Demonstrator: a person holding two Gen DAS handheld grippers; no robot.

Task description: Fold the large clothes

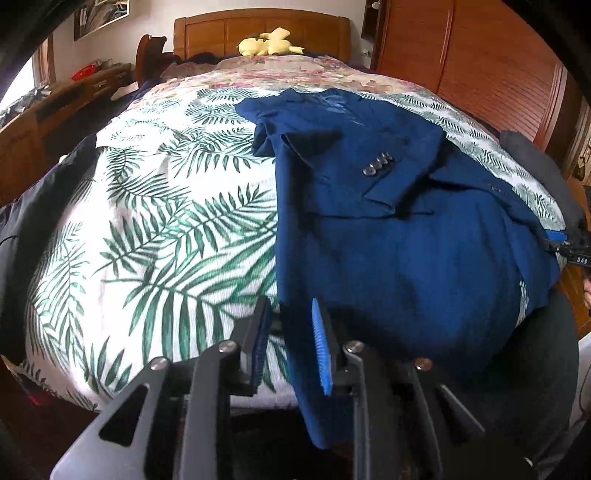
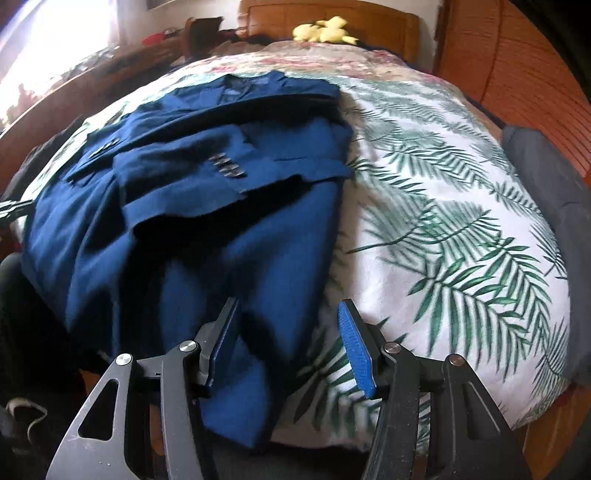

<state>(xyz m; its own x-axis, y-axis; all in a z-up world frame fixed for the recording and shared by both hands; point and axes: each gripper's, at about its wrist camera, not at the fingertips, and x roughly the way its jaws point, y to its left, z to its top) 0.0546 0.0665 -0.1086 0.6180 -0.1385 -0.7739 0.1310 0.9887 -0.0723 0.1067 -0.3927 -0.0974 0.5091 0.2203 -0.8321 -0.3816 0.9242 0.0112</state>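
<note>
Lying partly folded on a bed, a blue suit jacket [image 1: 399,229] waits between two hand-held grippers.

Its sleeves are crossed over the front, cuff buttons [image 1: 376,164] showing, and its hem hangs over the bed's near edge. The palm-leaf bedspread [image 1: 166,229] lies beneath it. The left hand-held gripper [image 1: 291,345] stands narrowly parted at the hem's left edge, holding nothing. The right hand-held gripper [image 2: 291,347] is spread wide over the hem's right corner. A yellow plush toy [image 1: 269,42] sits by the wooden headboard [image 1: 221,31].
</note>
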